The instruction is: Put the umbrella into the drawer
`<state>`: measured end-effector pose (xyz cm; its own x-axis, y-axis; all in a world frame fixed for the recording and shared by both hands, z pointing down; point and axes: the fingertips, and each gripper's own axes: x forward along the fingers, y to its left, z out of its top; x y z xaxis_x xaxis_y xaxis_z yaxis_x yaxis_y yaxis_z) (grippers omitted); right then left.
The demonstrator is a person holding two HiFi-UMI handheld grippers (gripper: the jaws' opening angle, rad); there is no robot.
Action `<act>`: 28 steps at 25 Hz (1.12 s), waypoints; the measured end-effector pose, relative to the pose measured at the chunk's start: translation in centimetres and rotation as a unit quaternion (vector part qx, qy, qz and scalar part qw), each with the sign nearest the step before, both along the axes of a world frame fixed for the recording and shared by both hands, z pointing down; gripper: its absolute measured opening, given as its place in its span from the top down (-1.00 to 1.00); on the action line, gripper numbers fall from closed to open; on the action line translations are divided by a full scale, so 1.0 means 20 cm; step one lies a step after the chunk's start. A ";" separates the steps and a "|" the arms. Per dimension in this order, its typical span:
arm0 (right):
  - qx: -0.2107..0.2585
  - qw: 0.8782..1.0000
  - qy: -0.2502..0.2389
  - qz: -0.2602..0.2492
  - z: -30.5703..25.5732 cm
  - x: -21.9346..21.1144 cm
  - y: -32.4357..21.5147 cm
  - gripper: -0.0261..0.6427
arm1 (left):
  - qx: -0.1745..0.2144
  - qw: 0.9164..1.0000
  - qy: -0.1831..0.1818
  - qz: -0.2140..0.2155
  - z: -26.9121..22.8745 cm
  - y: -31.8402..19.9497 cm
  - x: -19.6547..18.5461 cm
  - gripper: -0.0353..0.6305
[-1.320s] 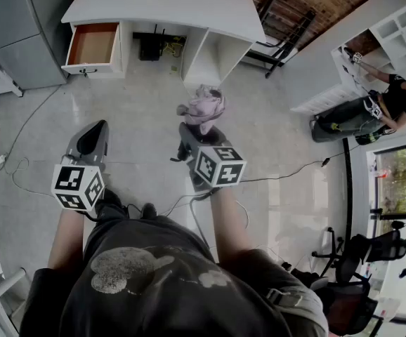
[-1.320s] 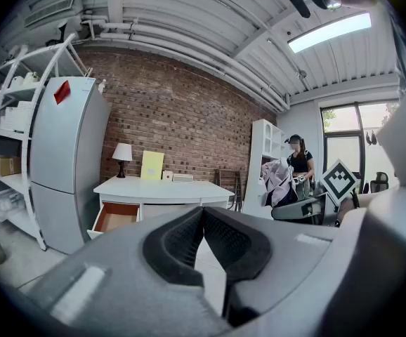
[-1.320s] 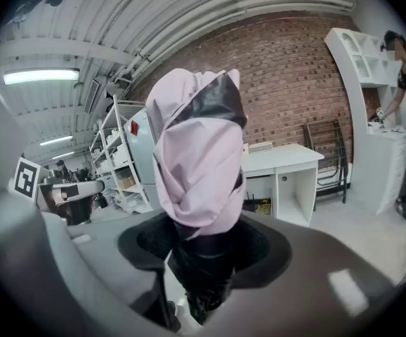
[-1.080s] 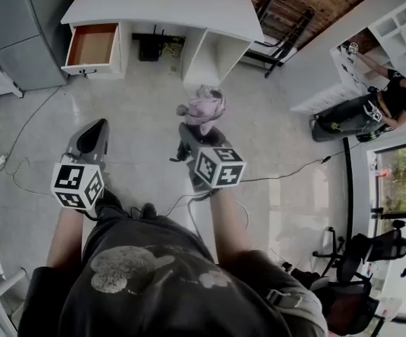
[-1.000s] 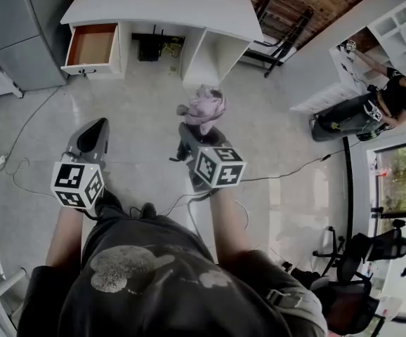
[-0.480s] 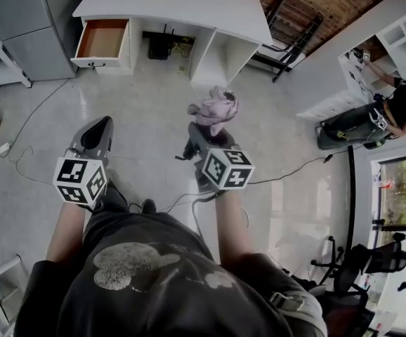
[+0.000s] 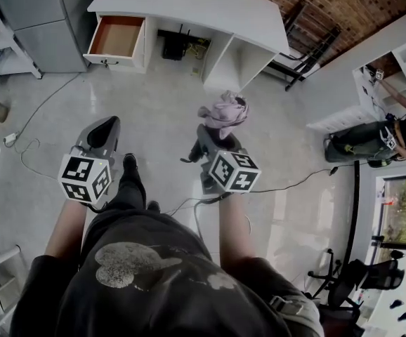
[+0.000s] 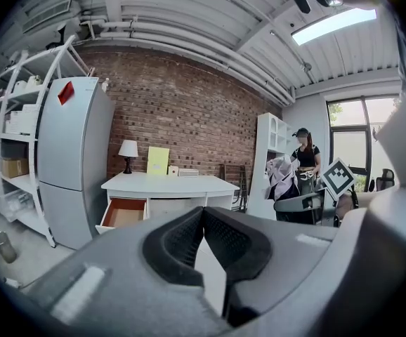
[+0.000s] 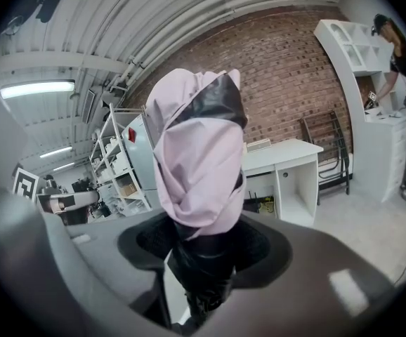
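The folded pink-and-black umbrella (image 7: 223, 113) sticks up out of my right gripper (image 7: 213, 137), which is shut on its dark lower end. In the right gripper view the umbrella (image 9: 197, 156) fills the middle, clamped between the pads of that gripper (image 9: 203, 241). My left gripper (image 7: 102, 133) hangs to the left at the same height, shut with nothing in it; its pads (image 8: 182, 234) meet at the tips. The open drawer (image 7: 116, 36) with a brown inside juts from the left end of the white desk (image 7: 189, 2), well ahead of both grippers. The left gripper view also shows the drawer (image 8: 123, 213).
A grey fridge (image 7: 45, 12) stands left of the desk. Cables (image 7: 31, 128) trail over the pale floor. A black folding frame (image 7: 308, 37) leans right of the desk. A person (image 7: 375, 135) works at white shelves far right. My foot (image 7: 129, 170) is stepped forward.
The desk and drawer have drifted down and right in the head view and look nearer. A foot has come forward. Both grippers keep their pose and the umbrella stays held.
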<state>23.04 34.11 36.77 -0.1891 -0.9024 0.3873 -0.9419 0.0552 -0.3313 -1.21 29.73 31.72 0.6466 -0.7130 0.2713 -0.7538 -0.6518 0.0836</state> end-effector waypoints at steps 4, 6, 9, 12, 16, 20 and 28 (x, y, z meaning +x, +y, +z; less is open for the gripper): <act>-0.008 1.000 -0.003 0.010 0.02 0.01 -0.15 0.24 | -0.004 1.000 0.003 0.006 0.01 -0.18 0.01 0.86; -0.011 1.000 -0.003 0.007 0.04 -0.01 -0.27 0.24 | -0.002 1.000 0.005 0.005 0.01 -0.30 0.00 0.87; -0.015 1.000 -0.001 0.006 0.06 -0.01 -0.47 0.24 | -0.007 1.000 0.011 0.005 0.04 -0.49 0.00 0.86; -0.020 1.000 0.000 0.008 0.07 -0.02 -0.68 0.24 | -0.017 1.000 0.011 0.006 0.08 -0.71 0.00 0.86; -0.028 0.999 0.004 0.016 0.08 -0.03 -0.99 0.24 | -0.027 1.000 0.008 0.013 0.11 -1.02 -0.02 0.86; -0.038 0.999 0.004 0.022 0.11 -0.05 -1.24 0.24 | -0.034 0.999 0.008 0.023 0.13 -1.29 -0.03 0.86; -0.060 0.998 0.009 0.030 0.16 -0.12 -1.61 0.24 | -0.056 0.998 0.017 0.021 0.20 -1.68 -0.10 0.86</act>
<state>20.71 1.90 39.90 -0.1285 -0.8585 0.4965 -0.9480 -0.0405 -0.3156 -3.21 -3.85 35.66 0.6848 -0.6518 0.3260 -0.7220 -0.6674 0.1822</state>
